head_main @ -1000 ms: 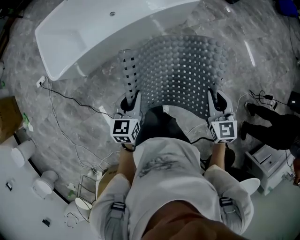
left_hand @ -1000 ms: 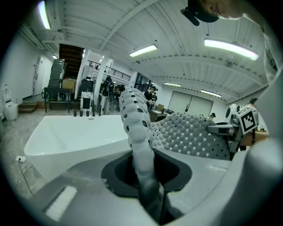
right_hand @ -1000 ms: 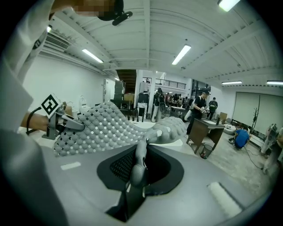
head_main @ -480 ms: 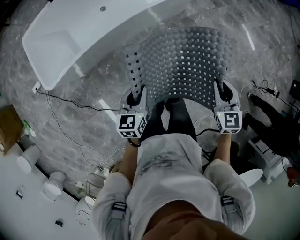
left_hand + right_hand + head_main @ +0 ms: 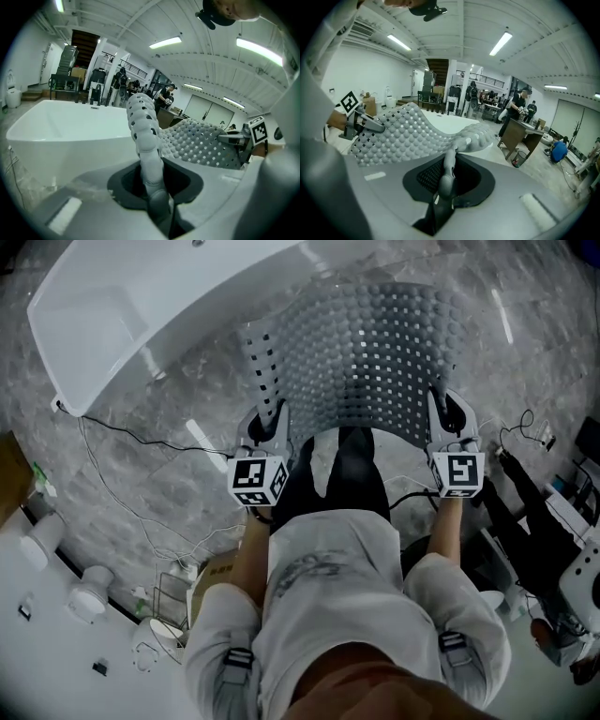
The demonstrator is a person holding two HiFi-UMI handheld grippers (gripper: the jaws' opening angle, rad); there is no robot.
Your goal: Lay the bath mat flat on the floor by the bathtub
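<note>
Bath mat (image 5: 375,352) just beside bathtub (image 5: 216,287)

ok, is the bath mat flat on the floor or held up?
Held up, not flat: left gripper and right gripper each clamp a near corner; the bath mat bows between them.

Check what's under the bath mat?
The bath mat is held up at its near corners by the left gripper and right gripper. Grey stone floor shows around it, with the bathtub beyond. The floor directly beneath is covered, so anything there can't be seen.

Bath mat (image 5: 375,343) seemingly carried farther along bathtub (image 5: 225,301).
</note>
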